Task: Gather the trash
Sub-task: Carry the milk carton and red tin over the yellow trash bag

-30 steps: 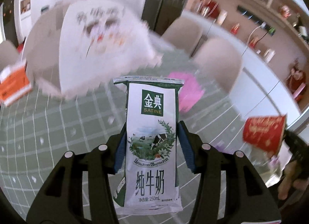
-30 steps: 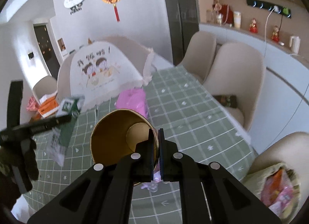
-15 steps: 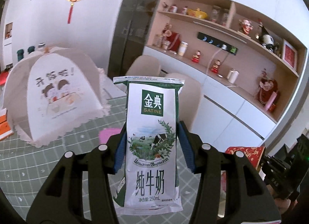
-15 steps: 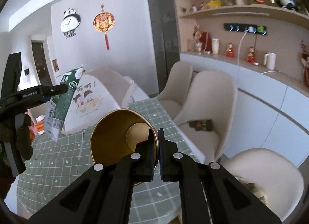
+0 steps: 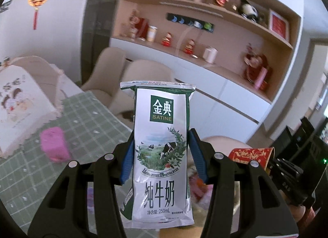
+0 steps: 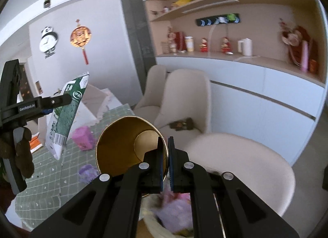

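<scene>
Your left gripper [image 5: 161,156] is clamped partway open on a milk pouch [image 5: 162,152], its blue pads pressing both side edges at about mid-height. The pouch stands upright between the fingers, in the air beyond the table's edge: silver-white with dark green borders, a green square logo reading SATINE, a picture of cows in a meadow, large Chinese characters and a 250 mL mark near the bottom. From your right wrist view the same pouch [image 6: 65,119] hangs tilted, showing a barcode at its lower end.

Your right gripper [image 6: 166,162] is nearly fully closed, pinching the rim of a paper cup [image 6: 127,145]. The cup lies on its side with its mouth toward the camera, gold inside and holding nothing you can see; from the left wrist view its outside [image 5: 251,154] is red with gold lettering.

Below the right gripper sits a bin [image 6: 155,225] lined with a pale bag, holding pink and lilac wrappers, blurred. On the green checked tablecloth [image 5: 86,119], a pink packet [image 5: 54,143] lies near the edge, beside a mesh food cover [image 5: 18,102]. A beige chair [image 6: 242,168] stands next to the bin.
</scene>
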{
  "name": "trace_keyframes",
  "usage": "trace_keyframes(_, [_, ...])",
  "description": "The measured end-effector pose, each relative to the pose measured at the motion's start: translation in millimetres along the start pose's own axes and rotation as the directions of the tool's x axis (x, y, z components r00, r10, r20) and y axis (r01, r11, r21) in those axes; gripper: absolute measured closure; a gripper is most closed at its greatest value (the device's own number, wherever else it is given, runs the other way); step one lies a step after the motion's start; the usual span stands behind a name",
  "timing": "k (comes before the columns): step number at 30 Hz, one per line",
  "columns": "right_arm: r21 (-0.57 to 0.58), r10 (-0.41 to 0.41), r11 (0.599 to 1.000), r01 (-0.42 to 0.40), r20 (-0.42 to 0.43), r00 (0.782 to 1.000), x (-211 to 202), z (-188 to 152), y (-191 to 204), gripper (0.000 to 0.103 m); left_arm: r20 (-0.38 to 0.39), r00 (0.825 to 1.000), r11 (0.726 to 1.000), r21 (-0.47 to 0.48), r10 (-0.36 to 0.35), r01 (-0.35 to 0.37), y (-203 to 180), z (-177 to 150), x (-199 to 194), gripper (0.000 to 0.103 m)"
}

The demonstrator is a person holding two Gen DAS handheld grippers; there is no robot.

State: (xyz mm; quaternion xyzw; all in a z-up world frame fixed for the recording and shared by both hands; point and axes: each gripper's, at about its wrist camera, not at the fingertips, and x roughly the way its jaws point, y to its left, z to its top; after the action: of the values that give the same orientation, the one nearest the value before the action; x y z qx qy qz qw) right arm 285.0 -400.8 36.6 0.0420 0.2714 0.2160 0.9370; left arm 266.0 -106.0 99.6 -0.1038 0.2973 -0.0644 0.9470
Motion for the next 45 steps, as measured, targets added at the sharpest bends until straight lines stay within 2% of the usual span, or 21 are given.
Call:
trace_keyframes(10, [0.085,-0.089,0.992,0.091,-0.022,0.996,-33,-27,-80,0.096,-0.126,0.986,0.994,0.006,-0.109,0.111,-75,-36,56,0.056])
trace_keyframes(18, [0.140,-0.143,0.979,0.145,-0.030,0.989,-51,-47,-119,0.096,-0.178,0.975,0.990,0.009,-0.136,0.139,-107,-56,95,0.056])
trace_keyframes(28, [0.178,-0.163,0.969,0.173,-0.071,0.984,-43,-62,-143,0.096,-0.285,0.950,0.989,0.028,-0.131,0.144,-130,-77,158,0.056])
trace_keyframes(31, [0.199,-0.168,0.963,0.184,-0.095,0.981,-37,-67,-152,0.096,-0.317,0.939,0.989,0.020,-0.132,0.146,-133,-88,180,0.056])
trace_keyframes(37, [0.206,-0.169,0.958,0.200,-0.159,0.973,-21,-79,-165,0.096,-0.415,0.898,0.987,0.006,-0.145,0.162,-140,-128,220,0.056])
trace_keyframes(38, [0.203,-0.168,0.958,0.201,-0.170,0.971,-17,-81,-166,0.096,-0.441,0.886,0.987,0.000,-0.145,0.161,-140,-137,227,0.056])
trace_keyframes(45, [0.205,-0.166,0.957,0.204,-0.188,0.968,-4,-80,-170,0.096,-0.523,0.843,0.986,0.029,-0.123,0.163,-142,-161,241,0.056])
